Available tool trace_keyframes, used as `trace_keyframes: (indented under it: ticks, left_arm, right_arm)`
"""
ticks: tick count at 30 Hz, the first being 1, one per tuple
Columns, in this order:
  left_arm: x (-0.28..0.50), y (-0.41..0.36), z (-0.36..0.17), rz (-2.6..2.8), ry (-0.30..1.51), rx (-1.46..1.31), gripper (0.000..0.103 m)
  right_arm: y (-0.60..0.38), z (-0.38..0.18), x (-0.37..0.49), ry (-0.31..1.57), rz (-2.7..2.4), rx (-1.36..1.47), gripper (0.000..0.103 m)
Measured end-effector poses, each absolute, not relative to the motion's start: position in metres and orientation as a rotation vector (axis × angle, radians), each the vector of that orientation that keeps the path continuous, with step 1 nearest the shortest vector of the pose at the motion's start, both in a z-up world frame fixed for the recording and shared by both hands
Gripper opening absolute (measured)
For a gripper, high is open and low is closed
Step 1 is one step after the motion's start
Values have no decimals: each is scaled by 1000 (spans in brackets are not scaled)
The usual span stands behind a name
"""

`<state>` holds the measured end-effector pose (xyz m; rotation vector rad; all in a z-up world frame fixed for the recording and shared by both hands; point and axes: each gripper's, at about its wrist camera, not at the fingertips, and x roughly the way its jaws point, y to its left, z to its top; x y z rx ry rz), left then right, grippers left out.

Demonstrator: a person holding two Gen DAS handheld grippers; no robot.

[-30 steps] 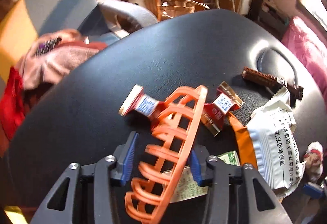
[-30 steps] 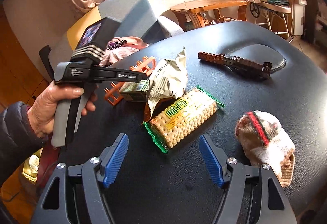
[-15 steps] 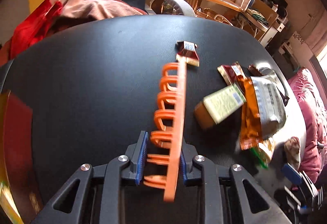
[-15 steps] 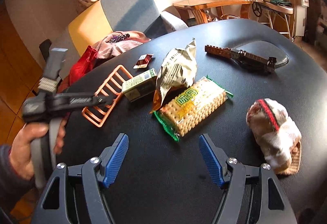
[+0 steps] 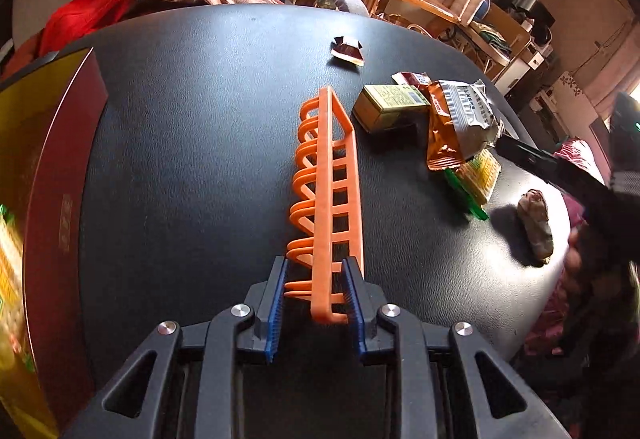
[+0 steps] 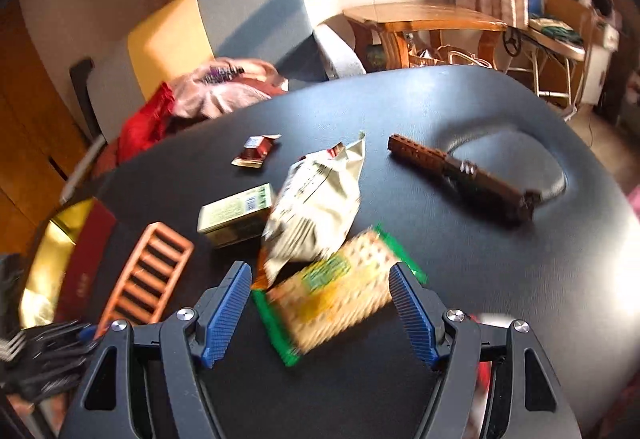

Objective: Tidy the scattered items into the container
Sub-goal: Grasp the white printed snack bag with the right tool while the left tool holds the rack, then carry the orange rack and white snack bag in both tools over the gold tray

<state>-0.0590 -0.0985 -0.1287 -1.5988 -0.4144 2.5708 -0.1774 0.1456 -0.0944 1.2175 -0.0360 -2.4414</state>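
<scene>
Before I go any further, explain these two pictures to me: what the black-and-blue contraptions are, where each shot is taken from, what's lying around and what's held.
No robot here: a person carries a two-finger clamp in each hand, each with a wide-angle camera looking along its fingers.

The left-wrist picture shows the left hand-held gripper, its blue pads closed on one end of an orange plastic rack. The right-wrist picture shows the right hand-held gripper, open, its fingers either side of a cracker packet but not gripping it.

On the black table lie a green box, a crumpled silver snack bag, a small red sachet, a brown toy-brick piece and, in the left view, a knitted item. A red-and-gold box sits at the table's edge.
</scene>
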Motion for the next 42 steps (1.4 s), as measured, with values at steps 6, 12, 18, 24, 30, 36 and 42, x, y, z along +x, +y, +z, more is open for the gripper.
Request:
trace_keyframes:
  ticks: [6,12,18,24,30,36,42]
  left_arm:
    - [-47,-104,-133,2563,-430,-1611,28]
    - [-40,-109,-131,2567,-447,-1607,28]
    - [-43,-116,-125,2591,-447,-1601,34]
    - [-43,-110,-128,2591,-406,-1614,35]
    - [-39,-103,-127,2572,-358,-1610,35]
    - [-29,-102,-127,2557,-374,-1609,35]
    - [-16,-102,-124,2559,-381,-1603,35]
  right_arm:
    - [133,-110,-202,-7,-2353,1329,77]
    - [140,-91,-193,-199,-2289,1297,79]
    - [156,-96,-226,-425,-2396,1355,89]
    - [137,-109,-250,-377,-2426,1411,79]
    - [125,-117,-243,-309,-2406,1401,64]
    - [121,-116,-210,-266,-2345,1394,62]
    - [112,-112,-168,-157,-2303,1344,61]
